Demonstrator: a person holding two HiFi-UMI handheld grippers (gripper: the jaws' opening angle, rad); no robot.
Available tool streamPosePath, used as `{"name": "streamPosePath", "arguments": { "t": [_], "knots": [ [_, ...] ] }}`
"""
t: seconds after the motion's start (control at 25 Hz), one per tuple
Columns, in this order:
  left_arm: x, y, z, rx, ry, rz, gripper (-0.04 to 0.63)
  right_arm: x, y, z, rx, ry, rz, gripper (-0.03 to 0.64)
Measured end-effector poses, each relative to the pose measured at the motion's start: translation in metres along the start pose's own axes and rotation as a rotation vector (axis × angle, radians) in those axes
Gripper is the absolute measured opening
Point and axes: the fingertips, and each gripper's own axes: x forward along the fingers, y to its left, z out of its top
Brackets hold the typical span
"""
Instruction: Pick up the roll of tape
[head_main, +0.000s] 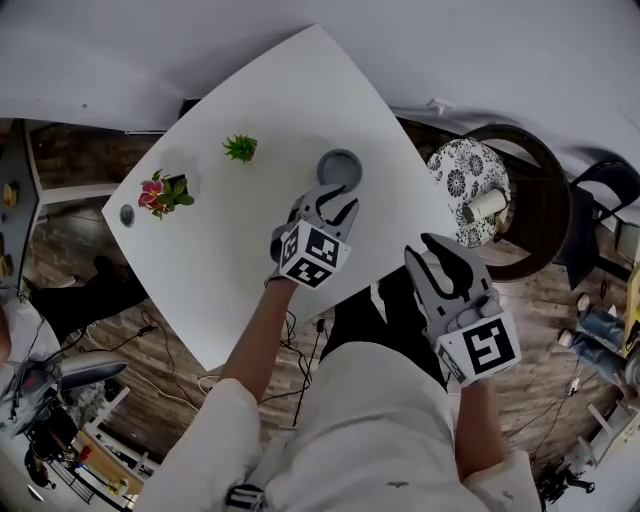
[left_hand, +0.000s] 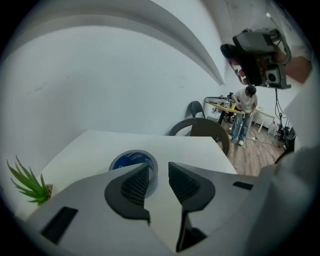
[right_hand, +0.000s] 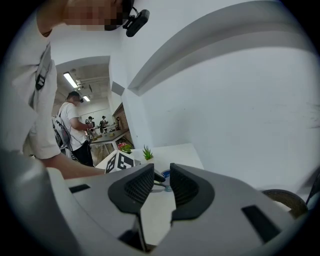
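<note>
The roll of tape (head_main: 340, 167), grey outside with a blue label inside its ring (left_hand: 131, 161), lies flat on the white table (head_main: 250, 240) near its far right edge. My left gripper (head_main: 335, 200) hangs just short of the roll, pointing down at it. Its jaws are open; in the left gripper view (left_hand: 157, 172) the left fingertip overlaps the roll's near rim, with nothing between the pads. My right gripper (head_main: 425, 250) is held off the table's right edge, open and empty (right_hand: 162, 175). From there I see the tape (right_hand: 166, 176) small beyond the tips.
A small green plant (head_main: 240, 148) and a pink-flowered pot (head_main: 163, 192) stand at the table's far left. A patterned round stool (head_main: 468, 178) and a dark chair (head_main: 535, 205) sit to the right. People stand far off in the room (left_hand: 245, 112).
</note>
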Motion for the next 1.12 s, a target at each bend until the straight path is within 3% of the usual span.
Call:
{"name": "streamPosePath", "arguments": {
  "t": [0.32,0.84,1.12],
  "knots": [
    [0.024,0.003,-0.008,0.13,0.069,0.028,0.124,0.0,-0.005,-0.004,0.019,0.016,-0.002,0.106],
    [0.04,0.003,-0.02,0.247,0.201,0.012,0.137,0.003,-0.007,-0.007,0.029,0.013,-0.003,0.106],
    [0.043,0.004,-0.026,0.334,0.278,0.05,0.126,0.004,-0.007,-0.006,0.031,0.011,-0.003,0.106]
  ]
}}
